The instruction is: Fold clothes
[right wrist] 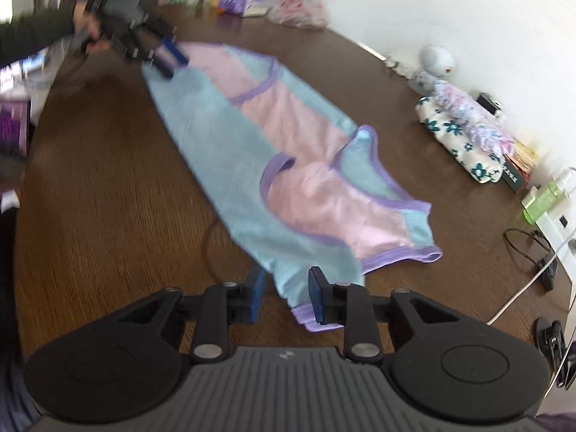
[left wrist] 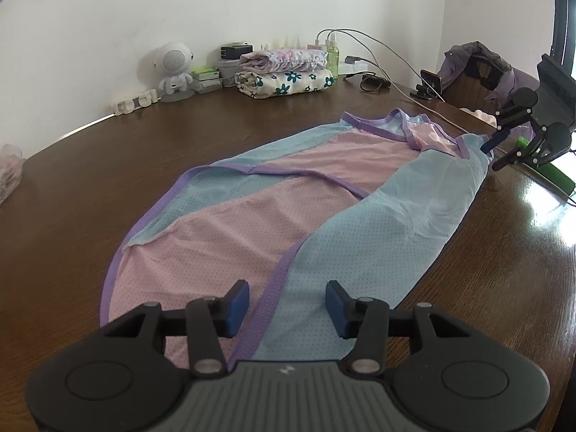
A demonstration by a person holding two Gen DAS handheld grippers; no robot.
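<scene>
garment (left wrist: 273, 216): laid flat on table (left wrist: 90, 187) | left gripper (left wrist: 287, 306): jaws parted over hem | right gripper (left wrist: 493, 149): seen at far corner

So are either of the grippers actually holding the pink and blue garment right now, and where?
Neither. Both the left gripper and the right gripper stand open at opposite ends of the pink and blue mesh garment, pads apart from the fabric lying between them.
</scene>
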